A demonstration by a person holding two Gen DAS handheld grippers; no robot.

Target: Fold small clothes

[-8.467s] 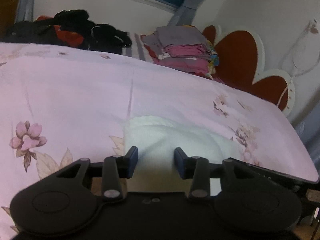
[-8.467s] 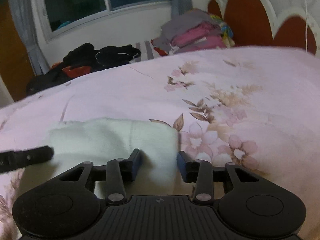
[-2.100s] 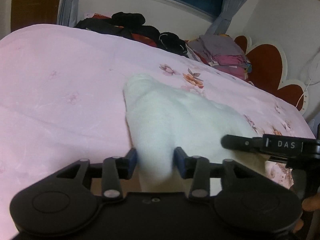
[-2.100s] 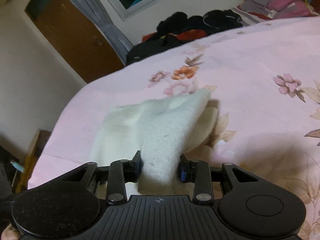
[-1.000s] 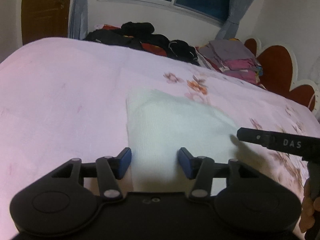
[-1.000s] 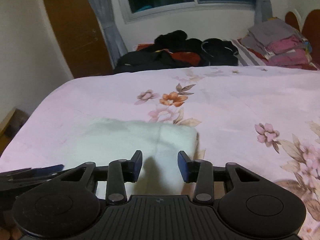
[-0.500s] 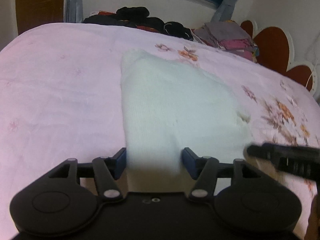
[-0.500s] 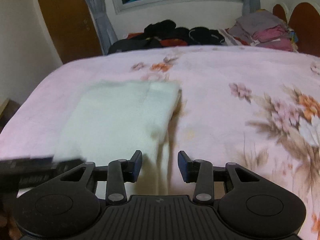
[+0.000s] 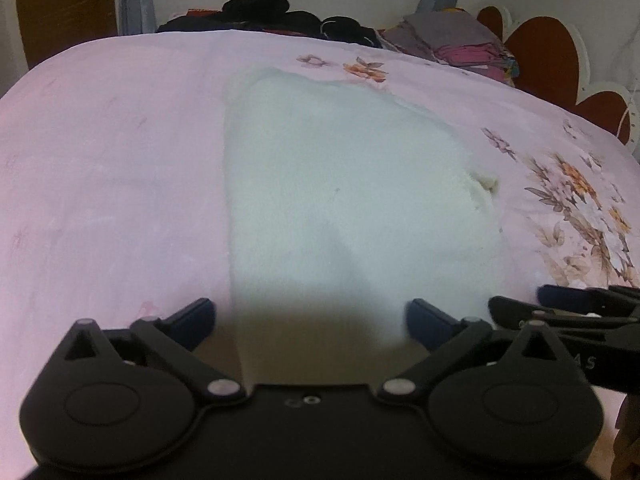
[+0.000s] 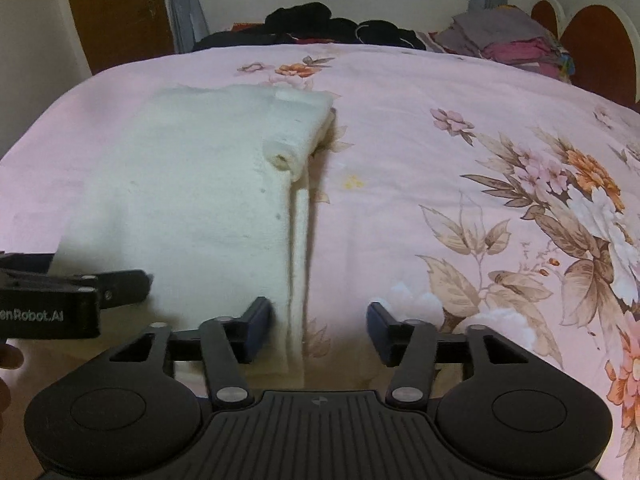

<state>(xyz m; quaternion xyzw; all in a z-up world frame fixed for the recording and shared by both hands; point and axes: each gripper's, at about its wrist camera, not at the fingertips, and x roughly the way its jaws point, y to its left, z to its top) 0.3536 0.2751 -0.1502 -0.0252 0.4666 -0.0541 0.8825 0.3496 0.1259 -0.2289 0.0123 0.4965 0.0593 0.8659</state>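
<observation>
A white knit garment (image 9: 332,184) lies folded flat on the pink floral bedsheet (image 9: 112,168). My left gripper (image 9: 310,316) hovers over its near edge. Its jaws are opening wide, the cloth lies between them, and neither pad presses on it. In the right wrist view the garment (image 10: 192,192) fills the left half, with a rolled cuff at its far right corner. My right gripper (image 10: 320,324) straddles the garment's folded right edge, its jaws opening and off the cloth. Each gripper shows in the other's view: the right gripper (image 9: 568,308) and the left gripper (image 10: 80,292).
A heap of dark clothes (image 10: 336,26) and a stack of folded clothes (image 10: 508,40) sit at the bed's far edge. A red scalloped headboard (image 9: 548,56) stands at the right, and a brown door (image 10: 120,8) at the far left.
Both grippers' jaws have spread and released the white garment, which now lies flat on the bed. Both hands have sunk lower toward its near edge.
</observation>
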